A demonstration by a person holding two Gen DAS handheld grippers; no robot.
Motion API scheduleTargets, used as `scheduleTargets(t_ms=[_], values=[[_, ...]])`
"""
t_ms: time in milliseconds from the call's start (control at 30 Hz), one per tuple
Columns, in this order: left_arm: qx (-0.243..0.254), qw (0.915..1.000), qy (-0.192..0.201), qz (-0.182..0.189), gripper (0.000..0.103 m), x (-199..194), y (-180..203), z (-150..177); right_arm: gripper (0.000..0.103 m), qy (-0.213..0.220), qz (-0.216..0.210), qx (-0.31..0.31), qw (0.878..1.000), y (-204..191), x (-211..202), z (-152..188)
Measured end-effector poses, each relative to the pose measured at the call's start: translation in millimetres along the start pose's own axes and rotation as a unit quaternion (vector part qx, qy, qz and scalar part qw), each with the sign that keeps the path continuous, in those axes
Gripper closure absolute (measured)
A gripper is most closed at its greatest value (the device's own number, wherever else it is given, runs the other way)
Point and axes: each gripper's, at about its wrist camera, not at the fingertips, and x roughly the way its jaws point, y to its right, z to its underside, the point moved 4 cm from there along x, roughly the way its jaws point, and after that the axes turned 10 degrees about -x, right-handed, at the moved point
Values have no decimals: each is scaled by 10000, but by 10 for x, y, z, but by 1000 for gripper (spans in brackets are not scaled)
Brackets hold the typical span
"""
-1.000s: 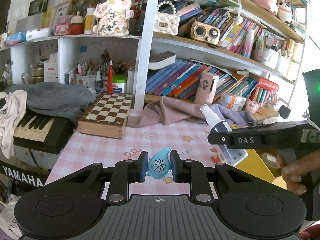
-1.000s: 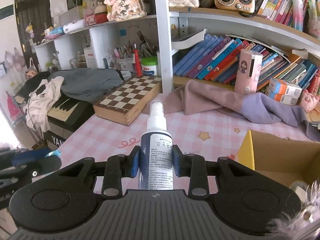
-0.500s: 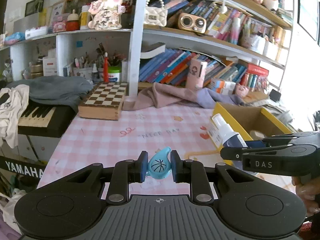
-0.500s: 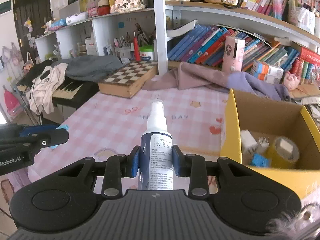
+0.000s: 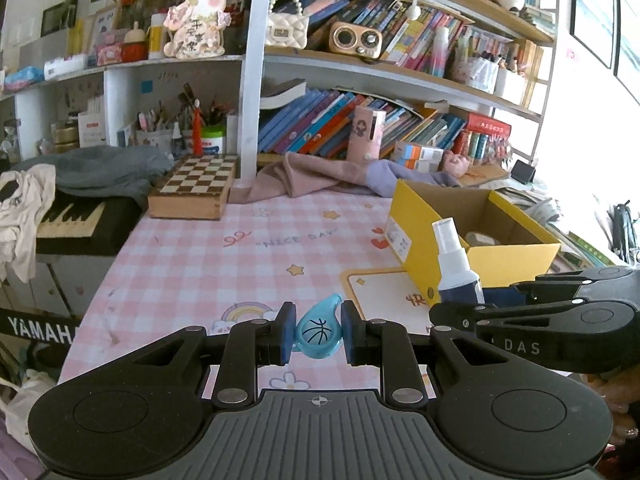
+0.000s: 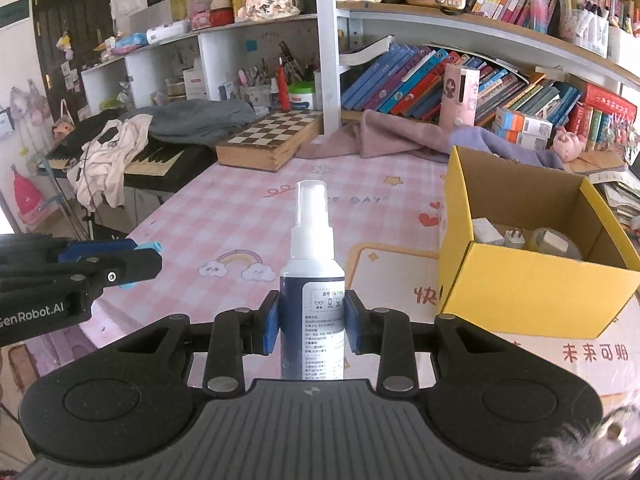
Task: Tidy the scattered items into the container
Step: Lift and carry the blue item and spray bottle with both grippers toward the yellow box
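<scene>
Bookshelves crowd the wall behind a table (image 5: 192,264) spread with a pink checked cloth. From the left wrist view, the left tongs (image 5: 318,332) are clamped on a blue teardrop tag (image 5: 319,330) with a basketball drawing, held above the near part of the table. Ahead and to the right stands the yellow box (image 5: 416,236), open at the top. The right tongs (image 5: 460,312) reach in from the right with a spray bottle (image 5: 454,268), just in front of the box's near wall.

From the right wrist view, the right tongs are closed on the bottle's dark body, which stands upright, and the box lies ahead to the right. Inside it sit a white plug, a tape roll and other small pieces, so part of the tidying looks done. No other loose items show on the cloth nearby. Judging from this, 2 things remain: tag and bottle, both carried and neither over the box opening yet.
</scene>
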Motion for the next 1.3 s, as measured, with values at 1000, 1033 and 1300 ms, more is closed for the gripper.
scheduleTargets(t_ms=[1000, 1033, 1300], values=[[672, 9910, -466, 1055, 81, 102, 815, 300, 73, -557, 881, 820, 9912, 502, -734, 817], [708, 9902, -482, 1102, 81, 115, 862, 307, 73, -564, 917, 856, 9905, 526, -758, 840], [1016, 9824, -605, 1447, 81, 198, 1225, 356, 73, -628, 1169, 1247, 9833, 758, -930, 1049]])
